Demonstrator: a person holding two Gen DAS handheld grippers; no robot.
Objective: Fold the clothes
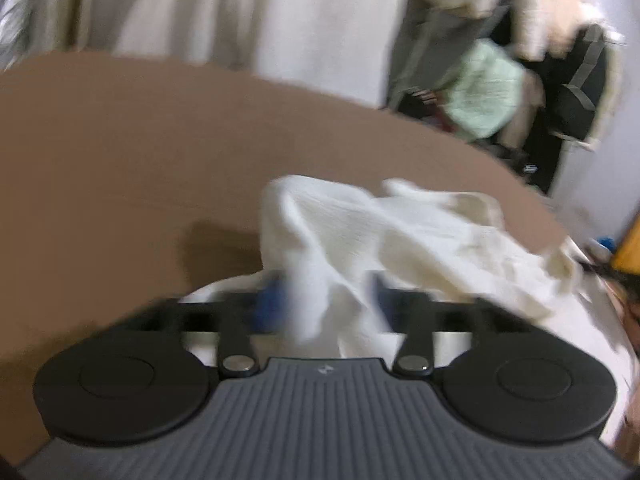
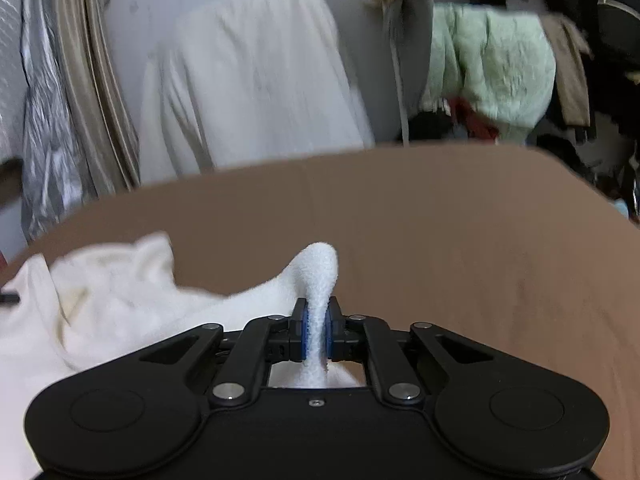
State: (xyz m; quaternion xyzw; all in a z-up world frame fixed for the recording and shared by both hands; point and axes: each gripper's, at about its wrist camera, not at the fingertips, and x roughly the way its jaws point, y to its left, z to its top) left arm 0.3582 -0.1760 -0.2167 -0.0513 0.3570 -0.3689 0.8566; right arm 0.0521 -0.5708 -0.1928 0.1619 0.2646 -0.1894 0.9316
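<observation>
Left wrist view: blurred. White garment (image 1: 384,248) lies crumpled on the brown tabletop (image 1: 140,152), mostly to the right of centre, with a fold draped down between the fingers of the left gripper (image 1: 328,304). Jaws stand well apart; a blue pad (image 1: 270,306) shows on the left finger, and the cloth hangs loose beside it rather than being pinched. No grip here, as far as the blur allows. Background: hanging pale clothing and a mint-green fleece item (image 1: 484,88), not part of the work.

Right wrist view: sharper. Right gripper (image 2: 317,330) is clamped on a ridge of the white garment — the fabric is squeezed thin between the blue pads and bulges up in a loop just ahead of them. The rest of the garment trails off to the left over the tabletop, bunched.

Judgement: early step — securing two hold points so the bundle can be spread flat before any fold. Next move calls for the left gripper to close on an edge or corner, not a mid-panel fold, then both hands to draw apart and lift so the cloth opens out.
</observation>
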